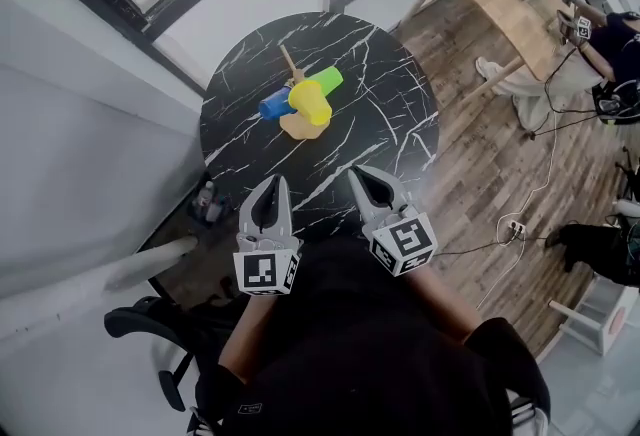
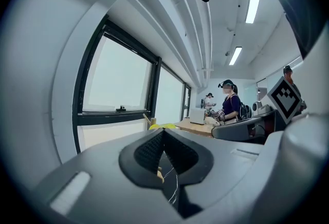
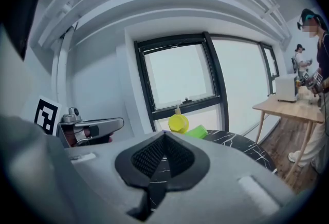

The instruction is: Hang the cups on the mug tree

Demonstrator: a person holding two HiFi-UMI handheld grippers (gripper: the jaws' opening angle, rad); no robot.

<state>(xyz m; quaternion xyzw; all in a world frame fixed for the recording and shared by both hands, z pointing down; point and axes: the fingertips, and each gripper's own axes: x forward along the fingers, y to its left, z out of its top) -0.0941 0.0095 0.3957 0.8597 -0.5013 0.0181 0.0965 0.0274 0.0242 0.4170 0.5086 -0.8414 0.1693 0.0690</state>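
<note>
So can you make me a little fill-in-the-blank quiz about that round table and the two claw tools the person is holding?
1. The round black marble table carries a wooden mug tree with ____ cups on it.
2. The cup between the blue cup and the green cup is ____.
3. The left gripper and the right gripper both have their jaws ____, with nothing held.

Missing words: three; yellow; shut

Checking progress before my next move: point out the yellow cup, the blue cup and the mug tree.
yellow cup (image 1: 311,101), head view, on its side wall.
blue cup (image 1: 271,108), head view, on its body.
mug tree (image 1: 300,129), head view, on its wooden base.
</note>
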